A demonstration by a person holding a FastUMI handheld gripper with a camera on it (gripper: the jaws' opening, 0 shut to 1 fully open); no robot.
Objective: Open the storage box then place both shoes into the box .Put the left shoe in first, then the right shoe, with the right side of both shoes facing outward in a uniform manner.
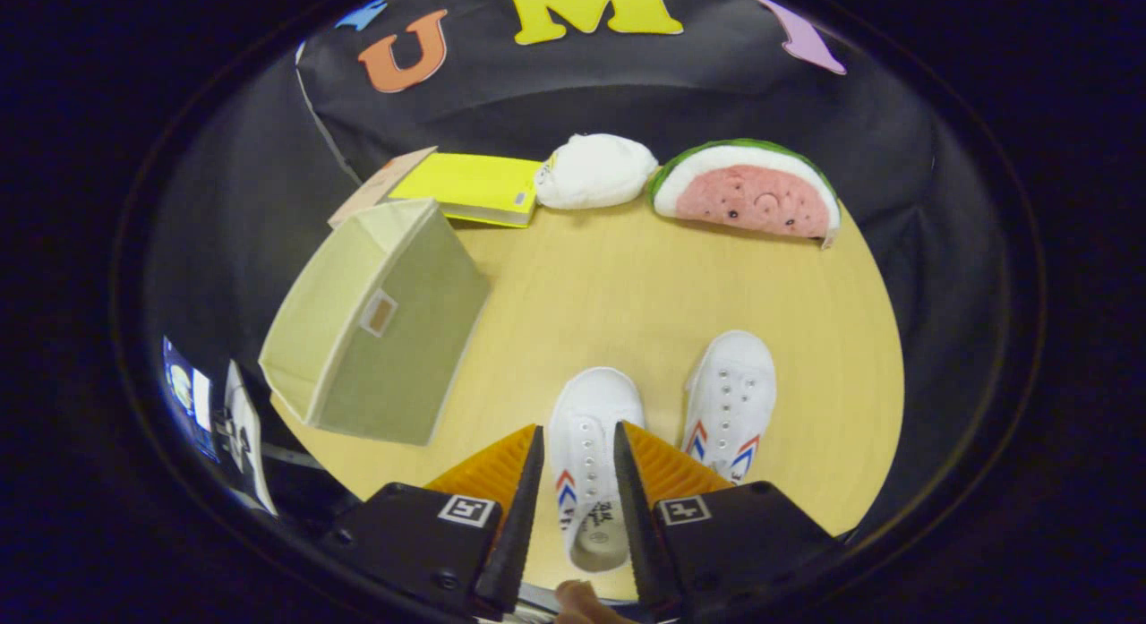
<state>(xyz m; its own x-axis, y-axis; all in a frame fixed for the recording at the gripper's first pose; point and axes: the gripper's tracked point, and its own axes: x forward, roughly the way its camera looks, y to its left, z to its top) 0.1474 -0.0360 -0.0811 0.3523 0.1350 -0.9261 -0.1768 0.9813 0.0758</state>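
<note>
Two white canvas shoes with red and blue chevrons lie on the wooden table (pixel 627 293), toes pointing away from me. The nearer shoe (pixel 593 400) shows in the gap between my fingers, its heel opening close to me. The second shoe (pixel 730 396) lies just right of my right finger. My gripper (pixel 578 427) is open and hovers over the nearer shoe, with neither finger visibly pressing on it. A pale green fabric storage box (pixel 380 329) stands to the left beyond my left finger, its flap with a small pull tab shut.
Along the table's far edge sit a yellow book (pixel 470 187), a white plush (pixel 595 170) and a watermelon-slice plush (pixel 748 192). A person's fingertip (pixel 580 599) shows just behind my fingers. The table's front left corner is close to the box.
</note>
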